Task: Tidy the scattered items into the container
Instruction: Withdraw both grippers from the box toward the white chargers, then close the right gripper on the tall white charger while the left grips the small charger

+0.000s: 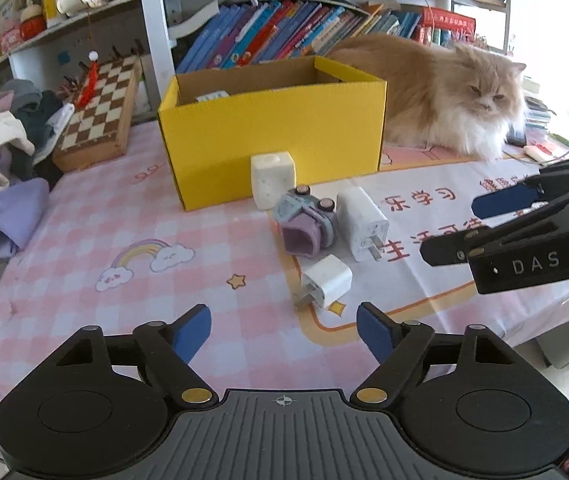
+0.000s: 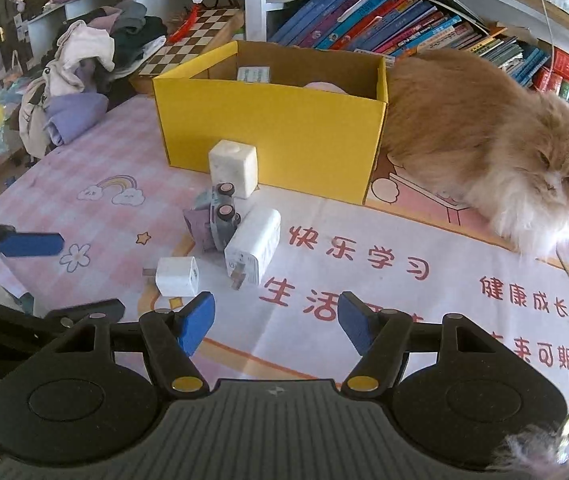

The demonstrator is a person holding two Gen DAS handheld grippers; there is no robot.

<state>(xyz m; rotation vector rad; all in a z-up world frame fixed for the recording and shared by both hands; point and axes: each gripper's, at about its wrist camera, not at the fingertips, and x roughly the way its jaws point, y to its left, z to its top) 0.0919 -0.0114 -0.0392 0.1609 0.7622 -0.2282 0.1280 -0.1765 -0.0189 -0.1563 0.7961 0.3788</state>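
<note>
Nearest the left wrist camera, the left gripper has its blue pads parted with nothing between them, held above the pink checked tablecloth. Just past its tips lies a small white plug, prongs toward the camera. Behind that sit a larger white charger and a toy car tipped on its side, the two touching. A white cube stands right against the front wall of the yellow box, which is open at the top with something pale inside. A fluffy orange cat lies beside the box, on its right. The right gripper reaches in from the right edge, its jaws apart and empty. A chessboard and a heap of clothes lie at the left; books fill the shelf behind.

From the right wrist camera, the right gripper is nearest, pads spread and holding nothing. The small white plug lies just ahead of its left pad, with the larger white charger beside it and the toy car leaning against the charger. The white cube stands by the yellow box. One blue pad of the left gripper shows at the left edge. The cat lies to the right of the box.
</note>
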